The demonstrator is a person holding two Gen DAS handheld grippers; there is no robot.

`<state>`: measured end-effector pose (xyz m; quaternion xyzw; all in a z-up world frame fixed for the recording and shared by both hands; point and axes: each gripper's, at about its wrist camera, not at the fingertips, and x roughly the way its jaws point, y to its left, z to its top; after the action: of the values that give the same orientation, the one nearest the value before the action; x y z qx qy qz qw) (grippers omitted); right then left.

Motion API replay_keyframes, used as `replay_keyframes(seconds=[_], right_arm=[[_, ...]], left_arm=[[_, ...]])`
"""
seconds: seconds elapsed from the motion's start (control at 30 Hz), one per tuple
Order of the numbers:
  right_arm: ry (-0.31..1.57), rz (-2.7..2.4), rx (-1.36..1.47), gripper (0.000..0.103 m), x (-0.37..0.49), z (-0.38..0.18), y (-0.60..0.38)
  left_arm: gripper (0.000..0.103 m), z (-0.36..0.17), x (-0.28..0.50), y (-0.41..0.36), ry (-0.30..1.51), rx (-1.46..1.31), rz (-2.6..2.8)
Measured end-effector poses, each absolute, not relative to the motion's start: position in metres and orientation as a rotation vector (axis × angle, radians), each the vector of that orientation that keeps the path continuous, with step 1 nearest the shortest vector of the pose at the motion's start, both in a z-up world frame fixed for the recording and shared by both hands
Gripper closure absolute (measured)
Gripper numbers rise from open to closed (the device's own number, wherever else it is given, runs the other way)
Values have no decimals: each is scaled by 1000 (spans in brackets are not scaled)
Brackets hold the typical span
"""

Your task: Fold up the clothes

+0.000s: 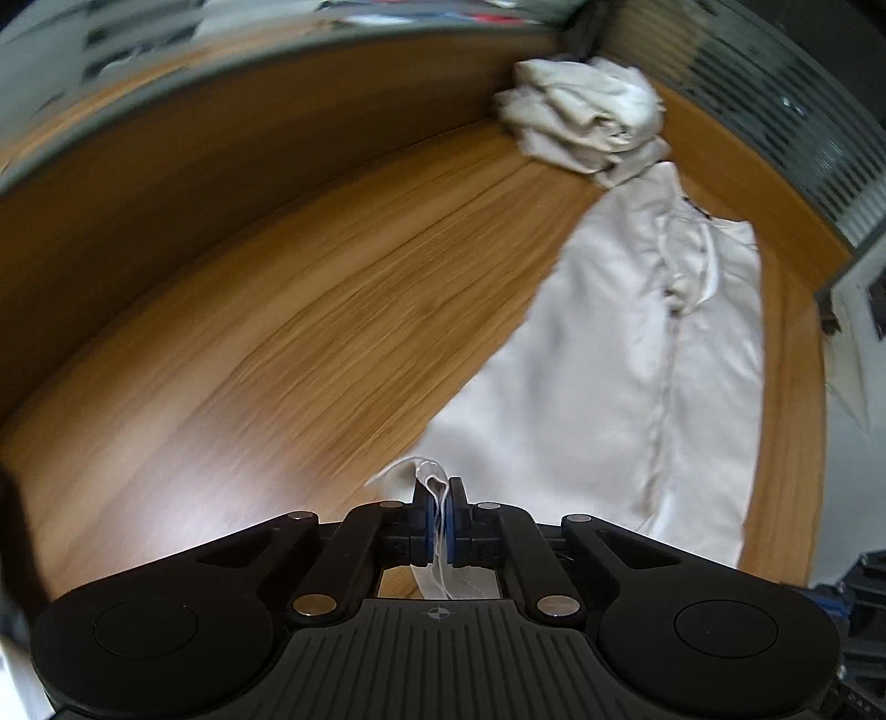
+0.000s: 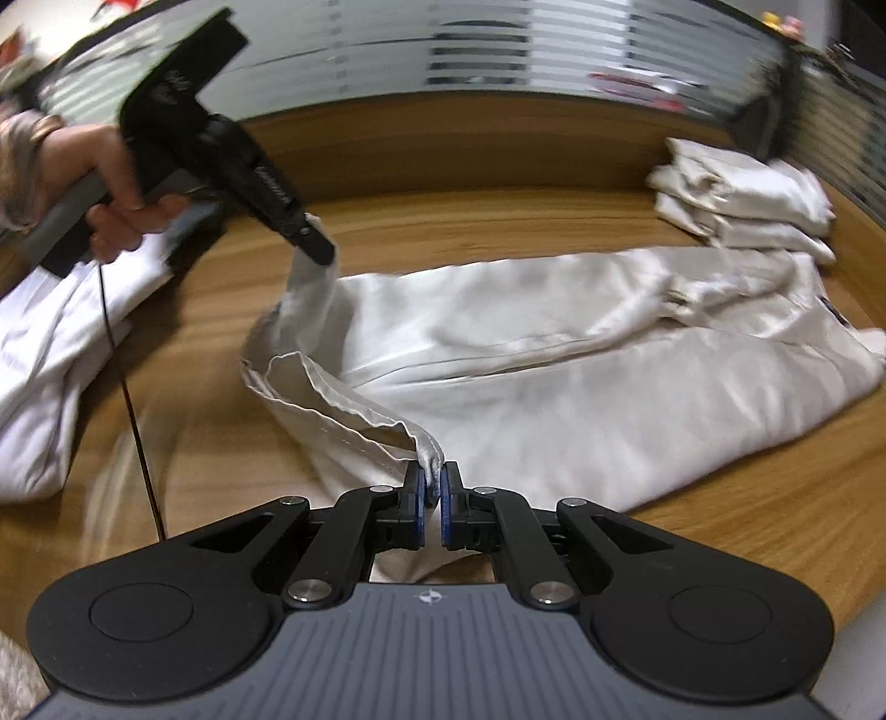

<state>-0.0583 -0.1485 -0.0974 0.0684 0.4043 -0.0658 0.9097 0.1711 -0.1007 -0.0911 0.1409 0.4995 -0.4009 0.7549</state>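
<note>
A cream-white pair of trousers [image 2: 554, 354] lies stretched across the wooden table [image 2: 194, 443], its waist end toward the right. In the left wrist view the same trousers [image 1: 609, 360] run away to the upper right. My left gripper [image 1: 441, 487] is shut on the hem of one leg, with cloth pinched between its blue pads. From the right wrist view that left gripper [image 2: 318, 249] lifts the far leg end. My right gripper [image 2: 434, 479] is shut on the hem of the near leg, which is raised off the table.
A stack of folded cream garments [image 2: 742, 194] sits at the back right, also seen as a folded stack [image 1: 587, 122] in the left wrist view. More white clothing [image 2: 50, 360] lies bunched at the left. A person's hand [image 2: 111, 188] holds the left gripper. Slatted blinds [image 2: 498, 50] run behind the table.
</note>
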Motion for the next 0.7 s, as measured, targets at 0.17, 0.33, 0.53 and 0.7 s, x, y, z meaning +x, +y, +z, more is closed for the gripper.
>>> replay_keyframes(seconds=[0.17,0.33,0.53,0.7], right_arm=[[830,-209,150,98,-62,-100,-194],[830,-285,188,98,-65,-110,-247],[835,-368,210,98,-67,-123,-301],[852,-423,263,97,-71,-132,-331]], left_arm=[[97,-86,174,-164,1074,383,-903],[97,-92,186,-226,1051,455,-924],[97,-101,193,-287,1017,516,-955],[93,-107,195,-320,982,547,-1016]])
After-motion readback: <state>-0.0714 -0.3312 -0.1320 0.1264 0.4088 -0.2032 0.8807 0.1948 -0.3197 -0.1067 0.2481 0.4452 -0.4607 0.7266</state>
